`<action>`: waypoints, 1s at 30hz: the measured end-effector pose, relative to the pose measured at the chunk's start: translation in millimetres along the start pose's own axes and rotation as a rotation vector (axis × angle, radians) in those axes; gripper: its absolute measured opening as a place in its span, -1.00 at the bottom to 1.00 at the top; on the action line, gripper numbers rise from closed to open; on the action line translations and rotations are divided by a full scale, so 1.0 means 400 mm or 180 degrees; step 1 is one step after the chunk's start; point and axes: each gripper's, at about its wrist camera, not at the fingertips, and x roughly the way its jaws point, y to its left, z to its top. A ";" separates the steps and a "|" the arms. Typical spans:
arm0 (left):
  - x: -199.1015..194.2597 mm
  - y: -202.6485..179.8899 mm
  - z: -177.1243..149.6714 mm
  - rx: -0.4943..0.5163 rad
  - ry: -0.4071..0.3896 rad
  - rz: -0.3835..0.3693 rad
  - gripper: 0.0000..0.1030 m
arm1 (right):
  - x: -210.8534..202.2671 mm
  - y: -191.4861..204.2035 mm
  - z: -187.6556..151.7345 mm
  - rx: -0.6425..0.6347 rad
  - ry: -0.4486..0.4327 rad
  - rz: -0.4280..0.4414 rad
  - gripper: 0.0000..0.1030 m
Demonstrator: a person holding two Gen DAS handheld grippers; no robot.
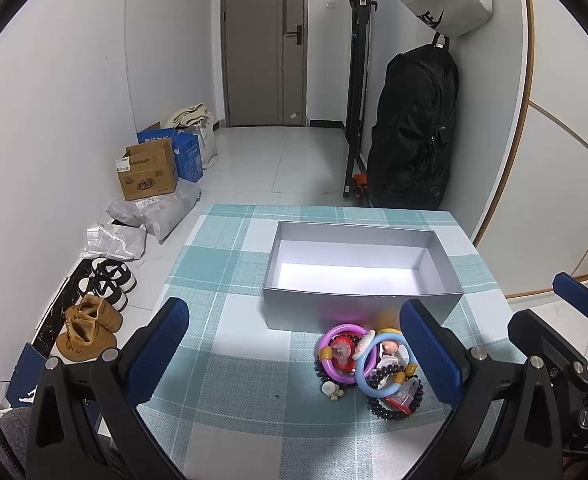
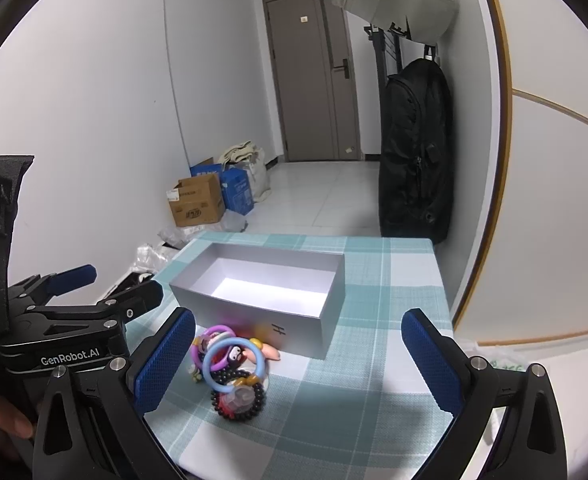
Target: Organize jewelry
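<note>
A heap of jewelry [image 1: 368, 368] lies on the checked tablecloth just in front of an open, empty grey box [image 1: 360, 268]: a purple ring, a blue ring, black bead bracelets and small charms. It also shows in the right wrist view [image 2: 231, 372], with the box [image 2: 261, 284] behind it. My left gripper [image 1: 294, 360] is open and empty, its right finger close beside the heap. My right gripper [image 2: 298, 364] is open and empty, its left finger next to the heap. The left gripper also shows in the right wrist view [image 2: 105, 288], and the right one in the left wrist view [image 1: 574, 308].
The table [image 1: 229, 264] is small, with its left and far edges close by. On the floor to the left lie shoes [image 1: 93, 320], cardboard boxes [image 1: 149, 174] and plastic bags. A black bag [image 1: 414, 128] hangs by the wall behind the table.
</note>
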 end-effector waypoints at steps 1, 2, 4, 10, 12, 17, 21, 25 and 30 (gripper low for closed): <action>0.000 -0.001 -0.001 0.0003 -0.0001 -0.0003 0.98 | 0.001 0.000 0.000 0.0002 0.0002 0.0000 1.00; 0.000 0.000 -0.001 0.0005 -0.0003 -0.0002 0.98 | 0.001 0.000 0.000 0.0003 0.0007 0.0001 1.00; 0.000 0.000 0.000 0.0002 -0.0008 -0.0003 0.98 | 0.000 0.001 -0.002 0.0003 0.0006 -0.0002 1.00; 0.000 -0.001 -0.002 -0.0009 0.0001 -0.0006 0.98 | 0.000 0.004 -0.002 -0.0006 0.0009 -0.0004 1.00; -0.002 0.000 -0.004 -0.0009 -0.0001 -0.0010 0.98 | -0.001 0.003 -0.002 -0.0009 0.0013 -0.0009 1.00; 0.000 0.000 -0.003 -0.0010 0.0006 -0.0012 0.98 | 0.001 0.004 -0.004 -0.0023 0.0035 -0.0016 1.00; -0.001 0.000 -0.004 -0.0009 -0.0001 -0.0010 0.98 | 0.004 0.003 -0.003 -0.0028 0.0034 -0.0019 1.00; -0.001 -0.001 -0.004 -0.0008 -0.0001 -0.0011 0.98 | 0.005 0.005 -0.004 -0.0034 0.0036 -0.0025 1.00; -0.001 0.000 -0.004 -0.0010 0.0002 -0.0016 0.98 | 0.006 0.005 -0.005 -0.0037 0.0036 -0.0025 1.00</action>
